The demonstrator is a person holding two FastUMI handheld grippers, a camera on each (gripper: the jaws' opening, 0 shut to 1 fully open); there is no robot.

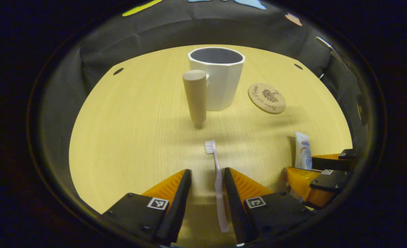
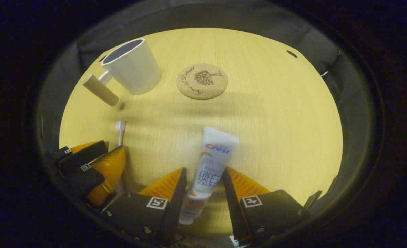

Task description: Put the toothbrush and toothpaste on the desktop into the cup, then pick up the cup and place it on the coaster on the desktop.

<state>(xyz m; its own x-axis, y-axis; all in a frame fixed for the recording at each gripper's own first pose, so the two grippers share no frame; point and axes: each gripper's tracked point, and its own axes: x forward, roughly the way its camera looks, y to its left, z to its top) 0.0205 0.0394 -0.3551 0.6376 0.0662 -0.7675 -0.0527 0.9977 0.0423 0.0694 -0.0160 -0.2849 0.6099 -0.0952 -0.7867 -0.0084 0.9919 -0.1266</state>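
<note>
surface: light wooden tabletop (image 1: 127, 137) with fine straight grain | holes: small dark oval holes (image 1: 118, 71) near its far corners | surround: black cloth wall (image 1: 127, 38) hanging in folds just behind the far edge

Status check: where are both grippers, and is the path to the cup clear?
Left gripper open, straddling toothbrush. Right gripper open around toothpaste. Cup empty, beside coaster. Nothing in the way.

White faceted cup (image 1: 217, 77) upright near desk's (image 1: 127, 137) far edge, wooden handle. Round cork coaster (image 1: 266, 98) flat beside it. Pale toothbrush (image 1: 217, 172) and white toothpaste (image 2: 210, 165) lying near front edge.
</note>
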